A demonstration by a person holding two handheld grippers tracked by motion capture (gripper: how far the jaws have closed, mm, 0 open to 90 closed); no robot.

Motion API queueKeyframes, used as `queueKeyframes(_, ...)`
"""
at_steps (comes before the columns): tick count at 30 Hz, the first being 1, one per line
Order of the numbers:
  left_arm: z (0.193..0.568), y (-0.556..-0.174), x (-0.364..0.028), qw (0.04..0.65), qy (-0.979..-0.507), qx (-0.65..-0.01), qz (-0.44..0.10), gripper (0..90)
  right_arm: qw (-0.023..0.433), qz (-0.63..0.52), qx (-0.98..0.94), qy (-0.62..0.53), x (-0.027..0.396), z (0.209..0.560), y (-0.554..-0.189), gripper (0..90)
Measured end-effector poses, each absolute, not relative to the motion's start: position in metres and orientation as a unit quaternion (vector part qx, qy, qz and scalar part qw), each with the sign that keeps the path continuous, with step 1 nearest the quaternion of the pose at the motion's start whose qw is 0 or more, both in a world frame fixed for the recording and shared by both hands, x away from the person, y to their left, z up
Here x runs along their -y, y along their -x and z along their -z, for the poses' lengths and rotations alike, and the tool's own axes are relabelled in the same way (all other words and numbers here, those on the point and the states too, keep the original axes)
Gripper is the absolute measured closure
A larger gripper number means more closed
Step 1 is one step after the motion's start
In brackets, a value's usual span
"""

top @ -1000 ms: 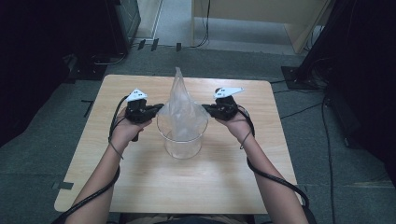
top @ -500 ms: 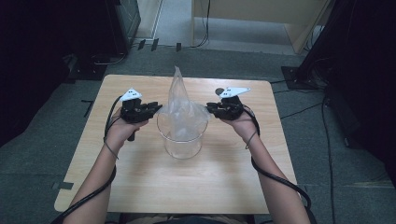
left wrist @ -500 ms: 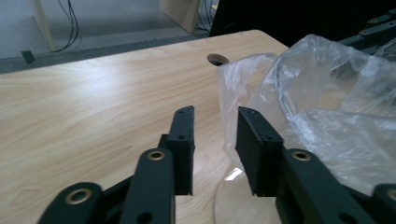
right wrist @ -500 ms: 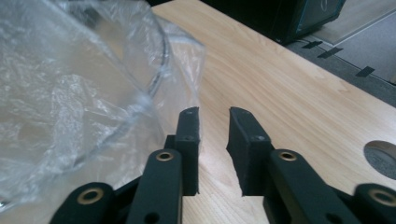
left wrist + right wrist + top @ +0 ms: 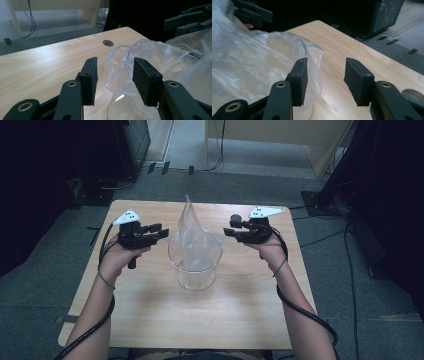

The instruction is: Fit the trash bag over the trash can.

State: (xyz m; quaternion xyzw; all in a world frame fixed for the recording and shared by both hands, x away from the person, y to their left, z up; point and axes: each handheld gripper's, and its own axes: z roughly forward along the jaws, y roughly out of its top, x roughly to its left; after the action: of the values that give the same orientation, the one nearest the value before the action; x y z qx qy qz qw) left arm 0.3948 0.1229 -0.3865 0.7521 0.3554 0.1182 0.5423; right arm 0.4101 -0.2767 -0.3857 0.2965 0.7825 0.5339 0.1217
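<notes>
A clear round container (image 5: 195, 270) stands mid-table, lined with a clear plastic bag (image 5: 192, 227) whose rim is folded over the top and whose one corner sticks up. My left gripper (image 5: 161, 231) hovers just left of the container and my right gripper (image 5: 229, 227) just right of it. Both have just been opening their jaws. In the left gripper view the gripper (image 5: 115, 75) stands open, and the bag (image 5: 170, 50) lies ahead of it, untouched by the pads. In the right gripper view the gripper (image 5: 325, 77) is open too, with the bag (image 5: 249, 65) to its left.
The wooden table (image 5: 150, 320) has a round cable hole (image 5: 108, 43) near its far edge. Behind it stand a pale wooden desk (image 5: 270, 135) and a dark cabinet (image 5: 135, 140). Cables lie on the grey floor, and a black stand (image 5: 325, 200) sits at the right.
Both grippers have let go of the bag's rim, opened their jaws and drawn outward and slightly up from the container. The bag stays draped over it.
</notes>
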Motion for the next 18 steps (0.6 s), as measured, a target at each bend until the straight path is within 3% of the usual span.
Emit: queueKeyframes(18, 0.368, -0.373, -0.116, 0.555, -0.771, -0.303, -0.073, 46.3, 0.059, -0.576, -0.784, -0.221, 0.255, 0.368, -0.399, 30.8)
